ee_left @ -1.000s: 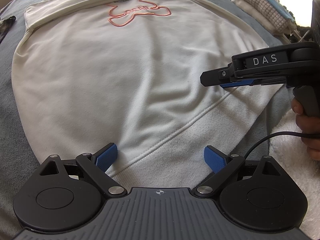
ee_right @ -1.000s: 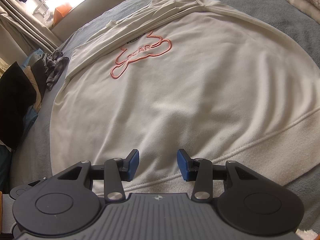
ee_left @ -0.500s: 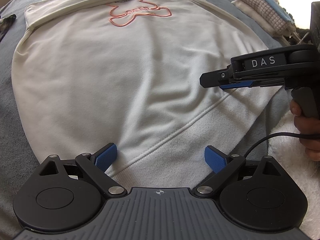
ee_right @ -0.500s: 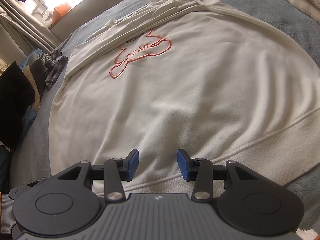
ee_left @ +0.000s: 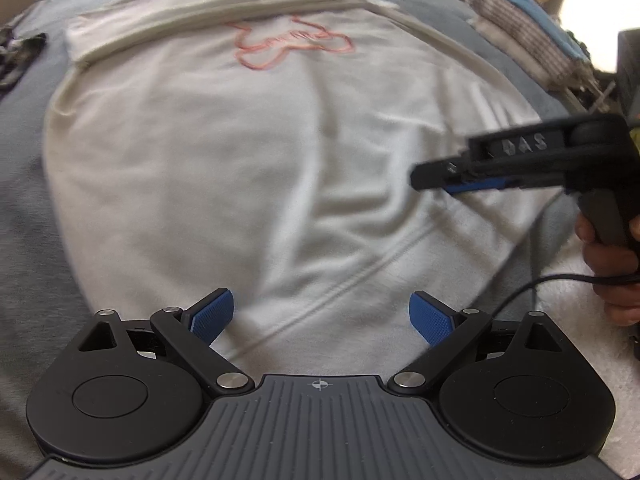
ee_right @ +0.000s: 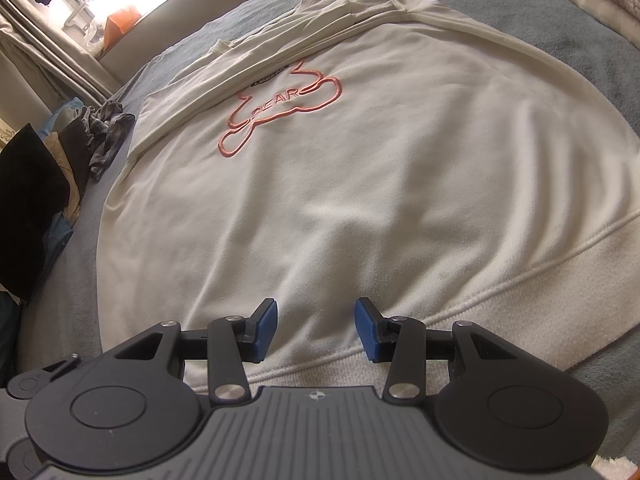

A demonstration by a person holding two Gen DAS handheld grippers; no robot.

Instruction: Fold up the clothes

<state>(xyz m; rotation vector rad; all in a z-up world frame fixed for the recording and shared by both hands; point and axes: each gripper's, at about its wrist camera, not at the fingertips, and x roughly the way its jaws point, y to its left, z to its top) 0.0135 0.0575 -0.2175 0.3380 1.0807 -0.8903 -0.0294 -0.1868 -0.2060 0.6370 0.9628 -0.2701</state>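
Note:
A cream sweatshirt point(ee_left: 224, 152) point(ee_right: 400, 152) with an orange outlined bear logo point(ee_right: 280, 108) lies flat on a grey bed, its sleeves folded across the chest at the far end. My left gripper point(ee_left: 322, 314) is open wide just above the ribbed hem point(ee_left: 360, 272). In the right wrist view my right gripper point(ee_right: 316, 328) is open over the hem point(ee_right: 500, 288) at another spot, with nothing between its blue pads. The left wrist view also shows the right gripper point(ee_left: 452, 178) from the side, a hand point(ee_left: 612, 256) on its handle.
Folded textiles point(ee_left: 524, 36) are stacked at the far right of the bed. A heap of dark clothes point(ee_right: 48, 176) lies along the left edge, with curtains and a bright window behind. A black cable point(ee_left: 560, 280) runs beside the hand. Grey blanket point(ee_left: 24, 184) surrounds the sweatshirt.
The left gripper's view has tilted slightly and is blurred by motion, and the sweatshirt sits a little lower in it. Both grippers stay open over the hem, gripping nothing.

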